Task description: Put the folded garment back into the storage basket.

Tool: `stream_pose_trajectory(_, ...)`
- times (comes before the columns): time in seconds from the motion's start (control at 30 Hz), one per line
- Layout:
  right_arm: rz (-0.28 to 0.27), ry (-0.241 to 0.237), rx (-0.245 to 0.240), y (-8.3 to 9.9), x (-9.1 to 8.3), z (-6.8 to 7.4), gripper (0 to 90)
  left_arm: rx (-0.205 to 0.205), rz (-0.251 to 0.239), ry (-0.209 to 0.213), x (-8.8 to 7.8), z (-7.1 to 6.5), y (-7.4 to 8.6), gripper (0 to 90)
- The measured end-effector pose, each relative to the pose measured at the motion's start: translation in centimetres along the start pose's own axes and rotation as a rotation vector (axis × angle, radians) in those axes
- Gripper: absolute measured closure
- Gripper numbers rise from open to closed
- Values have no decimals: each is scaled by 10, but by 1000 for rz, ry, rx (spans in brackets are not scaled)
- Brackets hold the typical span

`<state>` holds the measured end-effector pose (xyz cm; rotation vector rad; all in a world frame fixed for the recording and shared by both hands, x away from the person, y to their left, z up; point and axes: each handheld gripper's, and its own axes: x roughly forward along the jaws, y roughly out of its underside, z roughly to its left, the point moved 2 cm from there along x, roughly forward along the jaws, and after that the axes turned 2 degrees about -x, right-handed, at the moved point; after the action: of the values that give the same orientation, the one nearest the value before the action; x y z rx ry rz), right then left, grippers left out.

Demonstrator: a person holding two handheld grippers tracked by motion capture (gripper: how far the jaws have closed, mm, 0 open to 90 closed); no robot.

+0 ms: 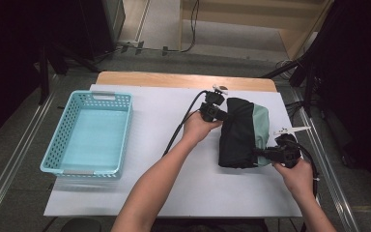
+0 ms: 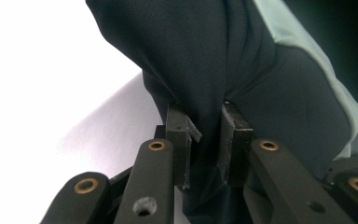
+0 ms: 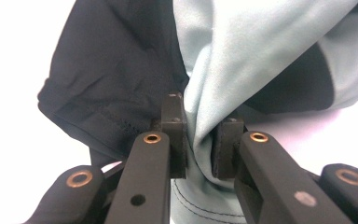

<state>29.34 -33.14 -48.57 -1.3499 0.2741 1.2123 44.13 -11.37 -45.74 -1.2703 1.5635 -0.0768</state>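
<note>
The garment (image 1: 244,133), black with pale green panels, lies bunched at the right centre of the high view, on the white worktop (image 1: 174,145). The left claw (image 1: 221,115) grasps its upper left edge and the right claw (image 1: 262,153) its lower right corner; both are clenched on cloth.

What could go wrong, as I judge it: each claw holds only a narrow pinch of fabric. In the left gripper view the pads (image 2: 182,135) bite a single dark fold (image 2: 209,93), and smooth cloth like this may slide out if the hands pull apart or lift quickly. In the right gripper view the pale green cloth (image 3: 200,121) is gathered into a twisted pleat between the pads (image 3: 173,126), so a tug could free some layers and keep others, leaving the garment hanging lopsided. If the two hands rise unevenly, the loose bulk could drag across the worktop or swing. The blue basket (image 1: 58,145) stands well apart at the left of the frame, so any carry there would be long enough for a weak pinch to give way.

The high view gives the whole layout: both hands, the garment's outline and the basket. The two gripper views give what it cannot: how deep the cloth sits between the pads and which colour of fabric each one has caught.
</note>
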Motion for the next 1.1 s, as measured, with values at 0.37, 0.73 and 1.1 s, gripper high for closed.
stream_pose_trajectory(0.37,-53,-28,-22,-9,-14,18,768,-8,-29,27,-30,-4,-3,789)
stream_pose_trajectory(0.73,-56,-61,-48,-11,-16,32,769,-28,-41,50,-48,-2,7,794)
stream_pose_trajectory(1.1,-49,-87,-98,-18,-9,52,769,-22,-55,14,-72,2,19,796)
